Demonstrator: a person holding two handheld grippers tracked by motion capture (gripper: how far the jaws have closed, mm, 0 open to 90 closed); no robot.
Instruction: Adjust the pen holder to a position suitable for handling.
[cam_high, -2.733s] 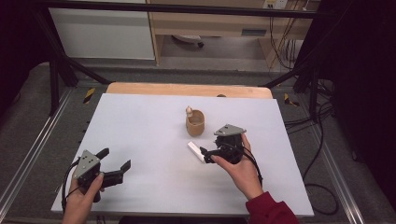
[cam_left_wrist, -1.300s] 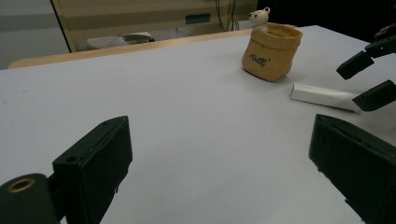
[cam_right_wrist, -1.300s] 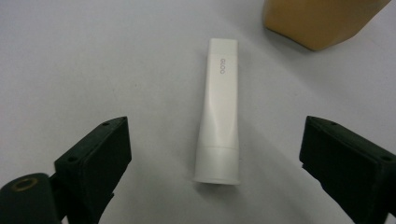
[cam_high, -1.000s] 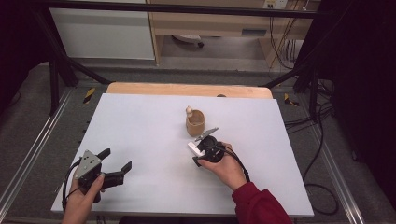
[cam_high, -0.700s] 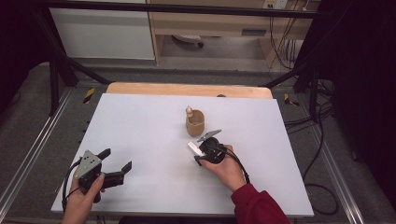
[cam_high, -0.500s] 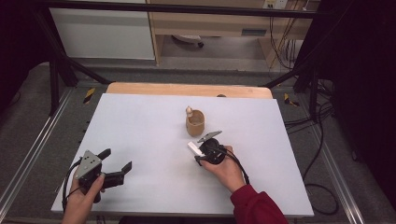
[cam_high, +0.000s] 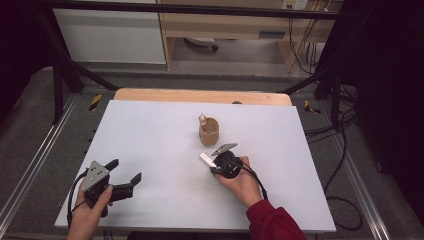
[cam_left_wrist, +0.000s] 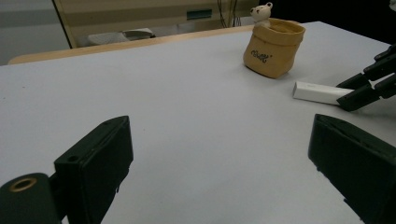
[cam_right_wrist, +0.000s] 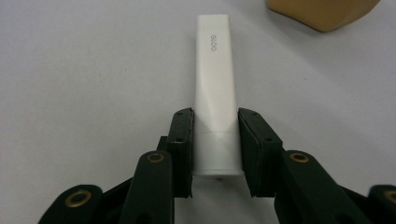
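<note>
A white glue stick (cam_high: 205, 159) lies flat on the white table (cam_high: 150, 130), just in front of a tan pouch (cam_high: 209, 131) with a small bear figure (cam_high: 202, 119) at its rim. My right gripper (cam_high: 214, 166) is down at the table, shut on the stick's near end. In the right gripper view both jaws press the sides of the glue stick (cam_right_wrist: 214, 79) and my right gripper (cam_right_wrist: 215, 140) holds its lower part. My left gripper (cam_high: 125, 170) rests at the front left, open and holding nothing. The left gripper view has the glue stick (cam_left_wrist: 317, 91) and the pouch (cam_left_wrist: 273, 46) beyond my left gripper (cam_left_wrist: 219, 154).
A wooden strip (cam_high: 200, 95) runs along the table's far edge. Metal frame rails and cables lie on the floor to the right (cam_high: 340, 130). The pouch's base (cam_right_wrist: 327, 11) stands close beyond the stick's far tip.
My right gripper has dropped from above the table, turned over, and shut on the glue stick's near end. The stick, the pouch and my left gripper have stayed put.
</note>
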